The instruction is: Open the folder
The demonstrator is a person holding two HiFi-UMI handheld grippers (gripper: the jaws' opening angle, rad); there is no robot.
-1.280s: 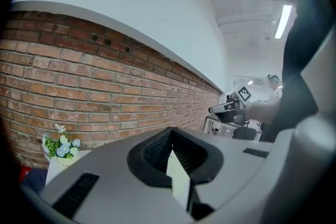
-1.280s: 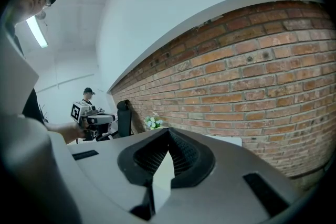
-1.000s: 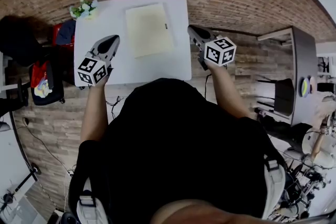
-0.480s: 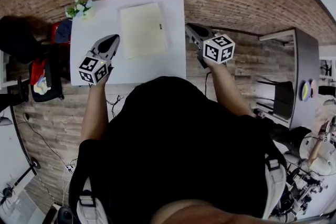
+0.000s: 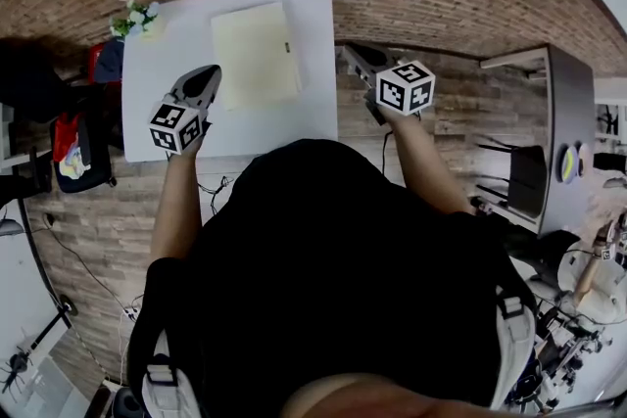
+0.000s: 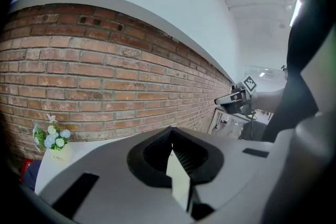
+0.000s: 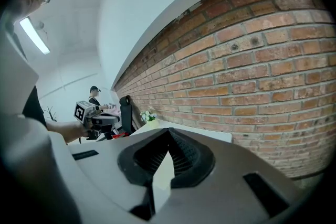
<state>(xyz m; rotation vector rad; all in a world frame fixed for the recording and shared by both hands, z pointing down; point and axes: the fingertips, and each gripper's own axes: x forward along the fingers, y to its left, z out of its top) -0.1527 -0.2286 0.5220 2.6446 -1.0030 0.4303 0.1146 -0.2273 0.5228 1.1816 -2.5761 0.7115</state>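
A pale yellow folder (image 5: 255, 54) lies shut and flat on the white table (image 5: 167, 93), towards its far side. My left gripper (image 5: 209, 74) hovers over the table's left part, just left of the folder and apart from it. Its jaws are shut with nothing between them (image 6: 171, 147). My right gripper (image 5: 351, 55) hangs off the table's right edge, over the brick-pattern floor. Its jaws also meet with nothing held (image 7: 168, 152). The folder shows in neither gripper view. Each gripper view catches the other gripper: the right one (image 6: 236, 97) and the left one (image 7: 97, 115).
A small vase of flowers (image 5: 132, 15) stands at the table's far left corner. Red and black bags (image 5: 83, 122) crowd the floor to the left. A dark desk (image 5: 568, 142) and chair stand at the right. A brick wall (image 6: 105, 76) rises behind the table.
Both grippers have eased a little forward and down, still shut. In the head view the table and folder now sit further left.
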